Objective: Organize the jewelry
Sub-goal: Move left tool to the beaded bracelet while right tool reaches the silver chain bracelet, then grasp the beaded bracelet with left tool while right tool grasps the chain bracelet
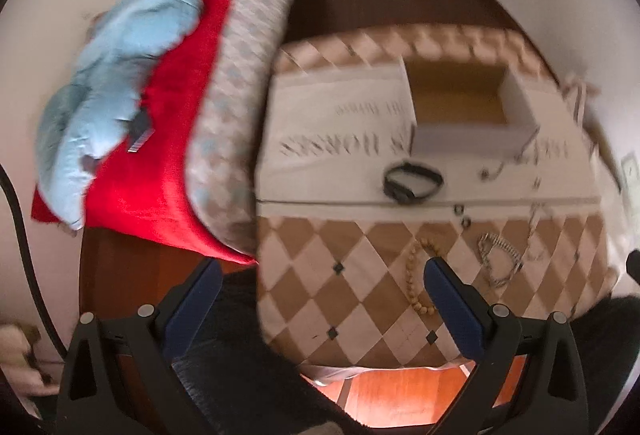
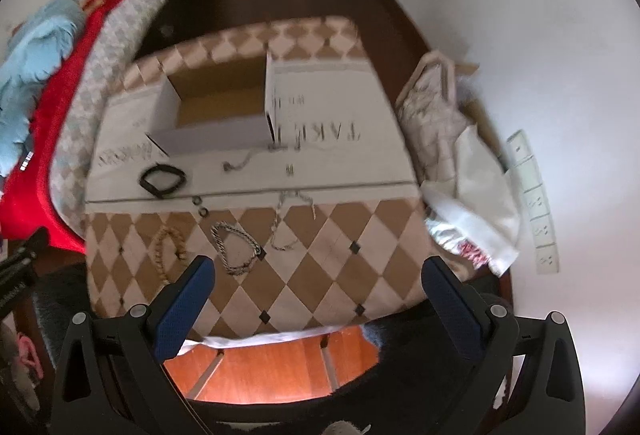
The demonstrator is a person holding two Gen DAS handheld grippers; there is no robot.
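Jewelry lies on a small table with a brown-and-cream diamond cloth [image 2: 320, 255]. A black band [image 2: 163, 179] lies on white printed paper [image 2: 360, 171] in front of an open white box [image 2: 218, 107]. A wooden bead bracelet [image 2: 170, 247], a thick silver chain [image 2: 236, 245], a thin silver chain [image 2: 286, 223] and two small rings [image 2: 200, 207] lie on the cloth. The left wrist view shows the band [image 1: 412, 181], the beads [image 1: 416, 275], the thick chain [image 1: 500, 255] and the box [image 1: 460, 107]. My left gripper [image 1: 320, 299] and right gripper [image 2: 320, 299] are open, empty, above the table's near edge.
A bed with a red blanket [image 1: 160, 155] and light blue cloth [image 1: 104, 83] stands left of the table. Bags and white cloth [image 2: 460, 163] are piled at the right by the white wall. An orange-brown floor [image 2: 280, 367] shows below the table's near edge.
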